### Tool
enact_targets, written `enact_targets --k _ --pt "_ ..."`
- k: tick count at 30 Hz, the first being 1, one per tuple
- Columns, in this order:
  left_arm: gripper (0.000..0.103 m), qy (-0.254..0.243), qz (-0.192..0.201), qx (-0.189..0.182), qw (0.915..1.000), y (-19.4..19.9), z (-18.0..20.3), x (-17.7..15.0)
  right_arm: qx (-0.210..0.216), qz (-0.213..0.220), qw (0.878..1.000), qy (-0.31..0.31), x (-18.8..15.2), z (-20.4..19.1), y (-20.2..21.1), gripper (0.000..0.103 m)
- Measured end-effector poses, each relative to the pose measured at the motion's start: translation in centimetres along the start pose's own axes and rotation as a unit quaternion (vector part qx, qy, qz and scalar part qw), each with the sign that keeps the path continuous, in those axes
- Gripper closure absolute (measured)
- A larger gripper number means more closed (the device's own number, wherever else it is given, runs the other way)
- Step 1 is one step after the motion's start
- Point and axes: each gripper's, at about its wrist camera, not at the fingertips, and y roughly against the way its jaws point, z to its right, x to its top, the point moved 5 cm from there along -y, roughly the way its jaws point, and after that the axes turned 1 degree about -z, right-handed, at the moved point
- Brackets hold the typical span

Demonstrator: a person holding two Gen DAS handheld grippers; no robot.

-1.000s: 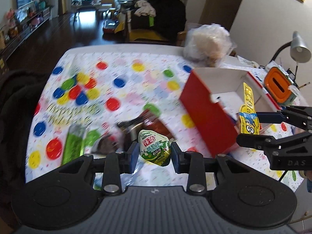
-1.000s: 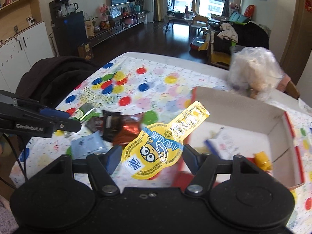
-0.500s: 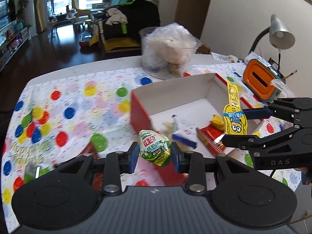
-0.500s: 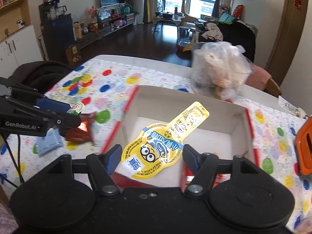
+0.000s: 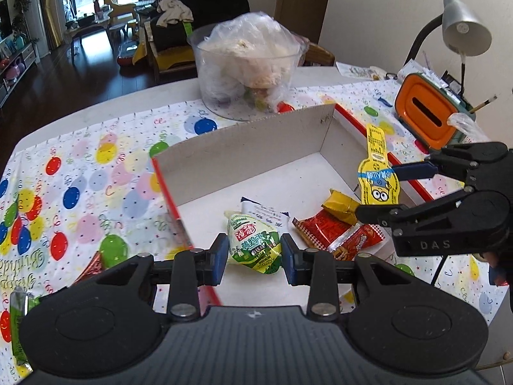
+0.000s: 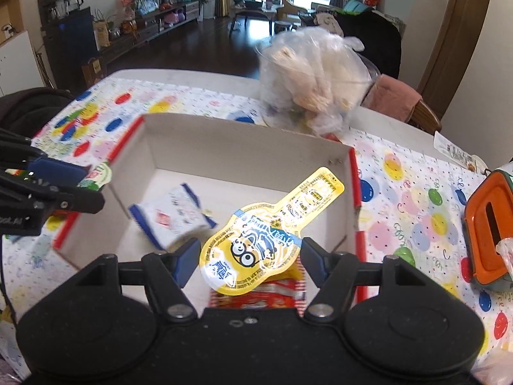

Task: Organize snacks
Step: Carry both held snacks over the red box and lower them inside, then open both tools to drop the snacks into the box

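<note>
My left gripper is shut on a green-and-white egg snack pack, held above the near left part of the red-sided cardboard box. My right gripper holds a yellow minion snack pack over the box's near right part; it also shows in the left wrist view. Its jaws look a little wider than the pack. Inside the box lie a white-and-blue packet, a red packet and a yellow wrapped sweet.
A clear tub with a plastic bag of snacks stands behind the box. An orange container and a desk lamp are at the right. More snack packs lie on the balloon tablecloth at the left.
Both grippers moved forward with their packs and now hang over the inside of the box. The loose snacks at the left have slid out of view.
</note>
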Motion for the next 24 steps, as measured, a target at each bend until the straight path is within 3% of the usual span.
enact_targets --k 9,24 --pt "0.069 -0.019 -0.036 0.009 0.9991 -3.4 2.2 1.0 0.011 -0.040 0.998 0.037 0.5 1.1 -3.7 0.036" --pt "0.068 -0.030 -0.090 0.032 0.9950 -7.5 2.4 1.9 0.024 -0.080 0.994 0.069 0.3 0.8 -7.1 0.036"
